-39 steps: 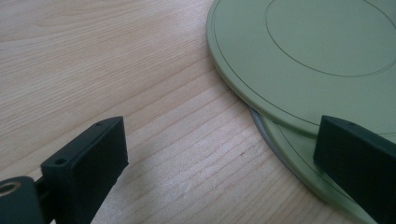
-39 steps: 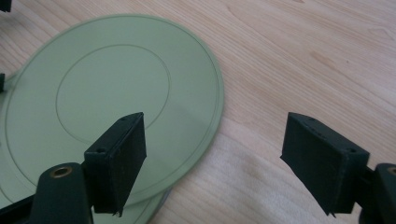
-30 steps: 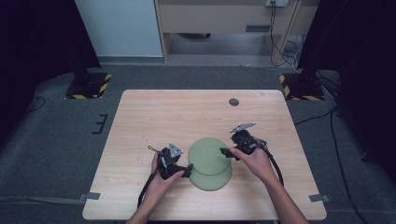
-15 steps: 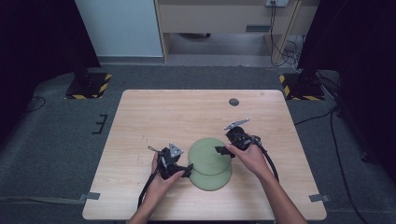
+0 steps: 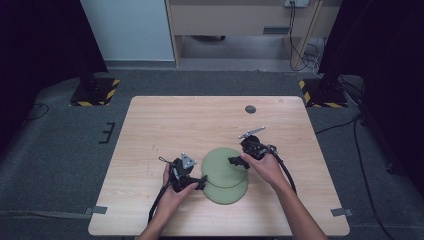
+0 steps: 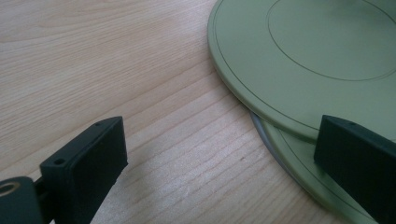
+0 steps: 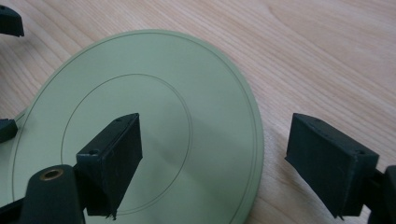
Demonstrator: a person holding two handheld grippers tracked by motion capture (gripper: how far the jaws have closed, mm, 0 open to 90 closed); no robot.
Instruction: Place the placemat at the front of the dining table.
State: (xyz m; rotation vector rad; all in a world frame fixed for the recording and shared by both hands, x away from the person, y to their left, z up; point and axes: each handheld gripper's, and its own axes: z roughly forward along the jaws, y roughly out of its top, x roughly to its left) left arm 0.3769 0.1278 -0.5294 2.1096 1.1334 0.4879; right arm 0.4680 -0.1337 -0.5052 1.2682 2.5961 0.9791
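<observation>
Two green plates sit on the near middle of the wooden table [image 5: 165, 125], the upper plate [image 5: 223, 166] overlapping the lower plate [image 5: 231, 192], shifted toward the far side and lying across it slightly off-centre. In the left gripper view the upper plate's rim overhangs the lower one, edge of lower plate peeking out underneath. Right gripper [image 5: 234, 161] at the right edge of the upper plate, held by the person's right hand [image 5: 263, 167]; jaws wide apart, one jaw over the plate's face, the other out past the rim over bare wood, nothing clamped, as the right gripper view shows. Cannot tell if the inner jaw touches the plate. Left gripper [image 5: 200, 181] just beside the left edge of the plates, held by the left hand [image 5: 172, 192]; jaws also wide apart, one over bare table, the other at the plates' rim where the two overlap, gripping nothing. Grey three-cornered plate visible on top of the left gripper. Cables trail back from both grippers toward the person. Small dark round disc [image 5: 250, 109] on the far side of the table, well apart from the plates. Grey carpet around the table.
</observation>
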